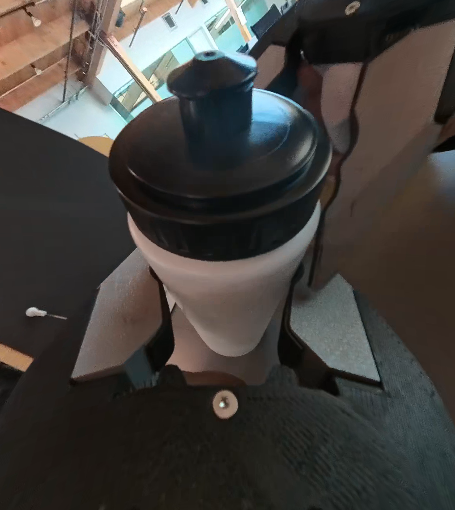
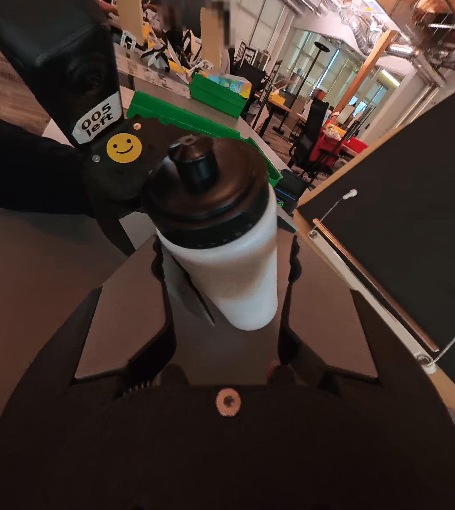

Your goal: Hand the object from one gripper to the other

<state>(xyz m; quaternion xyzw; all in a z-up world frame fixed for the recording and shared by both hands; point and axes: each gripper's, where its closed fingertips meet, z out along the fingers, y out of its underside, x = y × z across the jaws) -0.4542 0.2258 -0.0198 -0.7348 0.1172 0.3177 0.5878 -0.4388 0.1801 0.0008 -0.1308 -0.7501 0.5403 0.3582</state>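
Observation:
A white bottle (image 1: 220, 289) with a black screw cap and spout (image 1: 209, 132) is held up in the air, cap end pointing away from both cameras. My left gripper (image 1: 226, 273) is shut on the white body, with both fingers pressed against its sides. In the right wrist view the same bottle (image 2: 229, 276) stands between the fingers of my right gripper (image 2: 225, 242). That gripper is open, with narrow gaps on both sides. The left gripper's black body (image 2: 116, 165), with a yellow sticker, reaches in from the upper left. The right gripper's body (image 1: 358, 36) shows at the upper right.
A black panel (image 2: 414, 220) with white-tipped metal pins (image 2: 349, 194) stands close on the right; it also shows in the left wrist view (image 1: 27, 193). Green trays (image 2: 182, 118) lie on a grey table (image 2: 259, 143) behind the bottle. An office chair (image 2: 311, 138) and desks stand farther back. Both grippers' tips are close together, under 4 cm apart.

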